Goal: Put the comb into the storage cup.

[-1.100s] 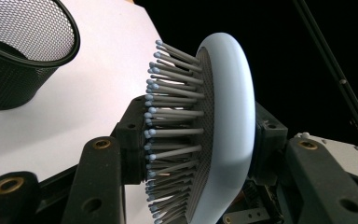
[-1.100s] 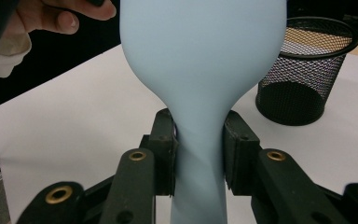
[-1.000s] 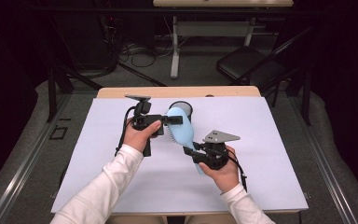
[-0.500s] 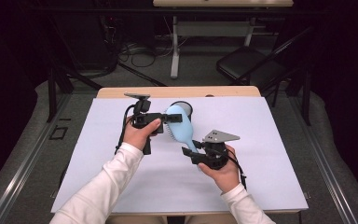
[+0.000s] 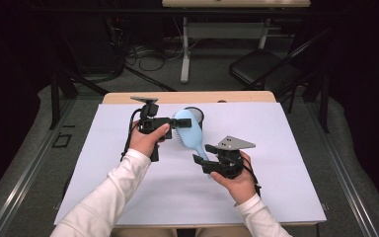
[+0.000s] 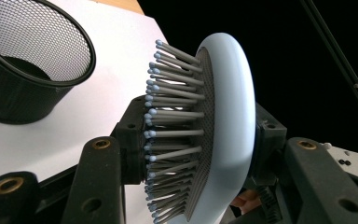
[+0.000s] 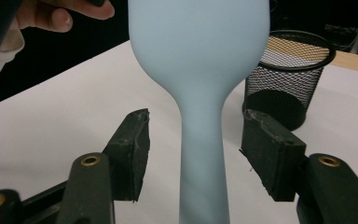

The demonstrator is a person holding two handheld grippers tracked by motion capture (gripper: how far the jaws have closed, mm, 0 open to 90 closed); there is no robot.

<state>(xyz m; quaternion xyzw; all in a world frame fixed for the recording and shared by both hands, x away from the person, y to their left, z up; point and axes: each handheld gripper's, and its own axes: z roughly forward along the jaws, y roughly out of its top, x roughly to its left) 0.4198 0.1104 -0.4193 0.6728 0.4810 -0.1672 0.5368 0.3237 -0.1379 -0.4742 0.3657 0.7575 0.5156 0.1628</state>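
**Viewer:** High view first: where is the hairbrush [image 5: 190, 132]?

**Describer:** It is held above the white table [image 5: 286, 163], near the middle. Its oval head sits at about 11 o'clock from the right gripper [image 5: 203, 153], and its handle slants down toward that gripper.

**Viewer:** What grips it?

**Describer:** The left gripper [image 5: 180, 122] is clamped across the head. In the left gripper view one jaw presses among the bristles and the other presses on the smooth blue back.

**Viewer:** And the right tongs?

**Describer:** Their jaws have just been opening. In the right gripper view the handle stands between them with a gap on each side, so neither pad touches it.

**Viewer:** Anything else nearby?

**Describer:** A black mesh cup [image 5: 195, 114] stands on the table at 12 o'clock from the brush, just behind its head.
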